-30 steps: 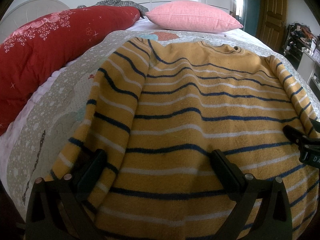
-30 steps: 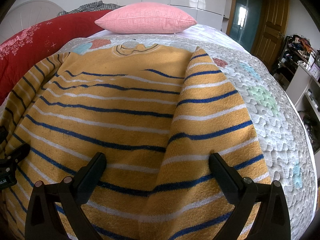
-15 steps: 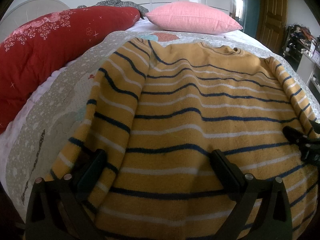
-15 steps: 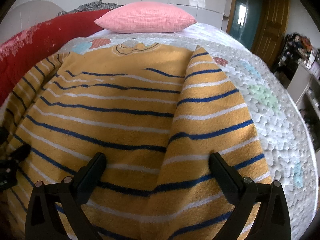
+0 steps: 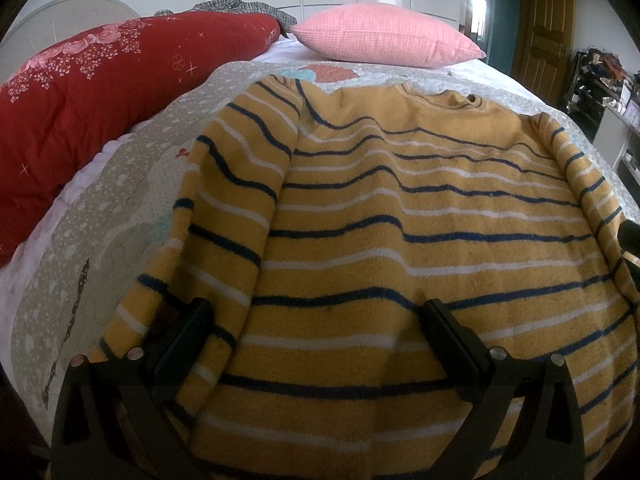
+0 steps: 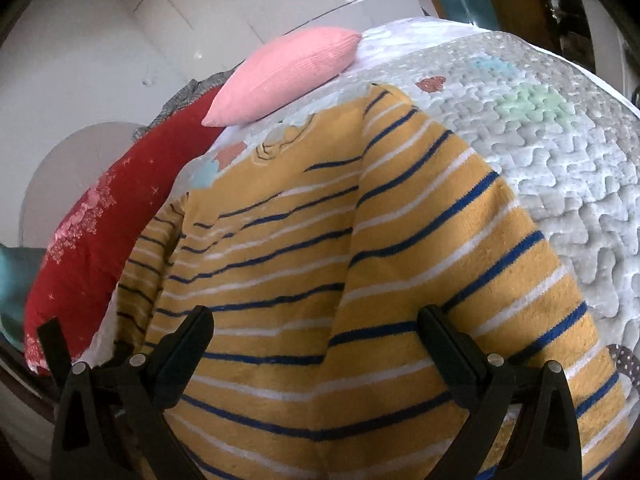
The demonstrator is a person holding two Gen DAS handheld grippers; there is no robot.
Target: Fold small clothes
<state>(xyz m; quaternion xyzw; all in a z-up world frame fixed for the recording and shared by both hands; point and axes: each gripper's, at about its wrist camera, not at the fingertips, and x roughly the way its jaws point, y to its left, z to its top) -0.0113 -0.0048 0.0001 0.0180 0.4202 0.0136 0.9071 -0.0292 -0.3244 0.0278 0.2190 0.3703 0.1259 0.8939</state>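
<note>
Yellow wool with blue and white stripes fills both views: the sweater (image 5: 420, 216) is spread flat on the quilted bed cover (image 5: 120, 208), low in the frame, with a pink pillow (image 5: 384, 40) and a red blanket (image 5: 80, 96) seen higher up. The left gripper (image 5: 316, 336) and the right gripper (image 6: 316, 340) are held wide apart over the hem, and nothing is pinched. For a neat fold, both bottom corners should be pinched at the same time, then lifted together toward the collar. Since the earlier frames, the right view has been tipped hard to one side, while the left view has hardly been moved.
</note>
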